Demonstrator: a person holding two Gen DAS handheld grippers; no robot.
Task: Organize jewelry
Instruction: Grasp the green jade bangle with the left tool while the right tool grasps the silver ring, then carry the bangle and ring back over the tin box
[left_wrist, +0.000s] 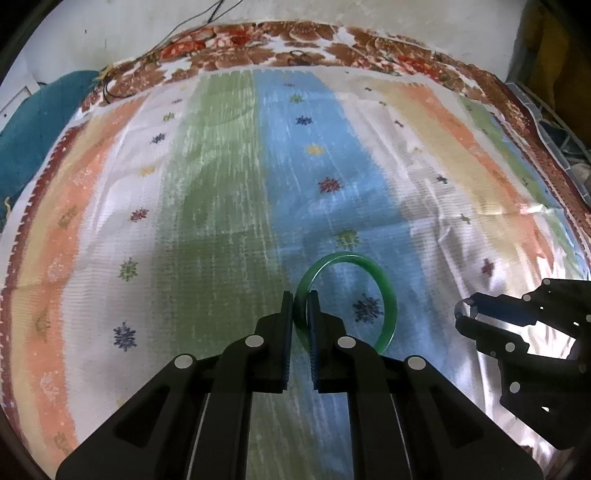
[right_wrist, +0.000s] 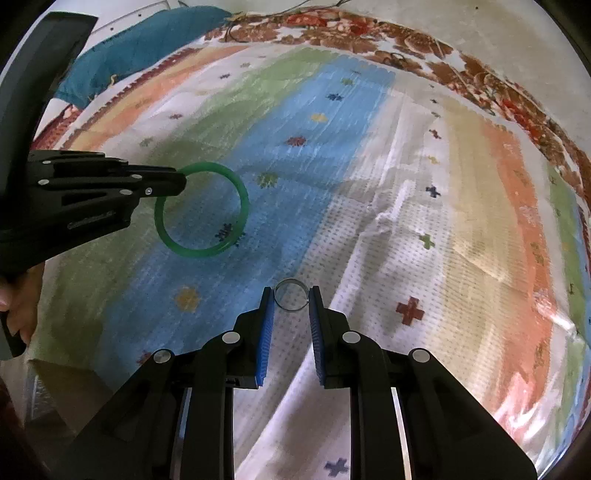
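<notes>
Two pieces, two claws: left claw is clamped on one green bangle, right claw is pinching one small silver ring, both above the striped cloth.

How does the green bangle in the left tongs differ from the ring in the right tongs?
The green bangle is far larger than the ring. The bangle is thick translucent green; the ring is a thin metallic band. The bangle is pinched by its rim; the ring is clamped across its width. Both are held.
</notes>
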